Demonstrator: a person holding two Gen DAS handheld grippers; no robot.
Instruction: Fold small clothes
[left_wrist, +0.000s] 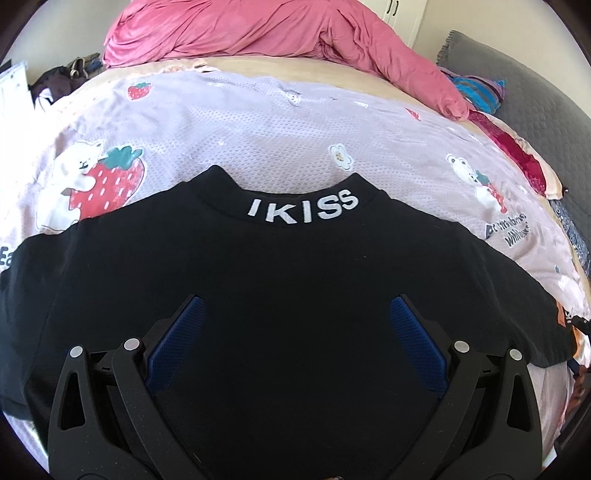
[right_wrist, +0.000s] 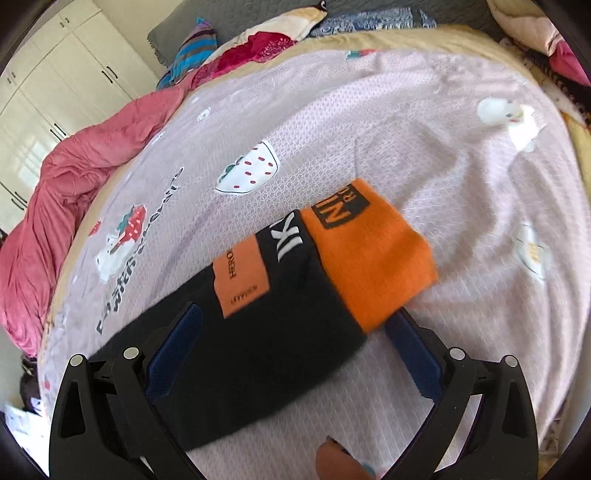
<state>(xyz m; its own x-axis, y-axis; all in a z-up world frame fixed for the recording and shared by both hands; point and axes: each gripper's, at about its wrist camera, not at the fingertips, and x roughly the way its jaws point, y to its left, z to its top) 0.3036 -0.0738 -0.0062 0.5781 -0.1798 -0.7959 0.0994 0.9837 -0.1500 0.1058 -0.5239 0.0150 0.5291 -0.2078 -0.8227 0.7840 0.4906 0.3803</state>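
Left wrist view: a black shirt (left_wrist: 280, 280) lies flat on the strawberry-print sheet (left_wrist: 229, 125), its collar with the white letters IKISS pointing away from the camera toward the pink blanket (left_wrist: 258, 33) heaped at the far edge of the sheet. The left gripper (left_wrist: 295, 314) hovers over the shirt's middle, its blue pads (left_wrist: 181, 339) spread wide and holding nothing.

Right wrist view: the shirt (right_wrist: 258, 350) lies on the sheet (right_wrist: 461, 192) with an orange sleeve (right_wrist: 369, 258) folded across it and an orange patch (right_wrist: 242, 277) beside the collar. The right gripper (right_wrist: 295, 325) is spread wide astride the shirt's edge, gripping nothing; the picture is a little blurred.
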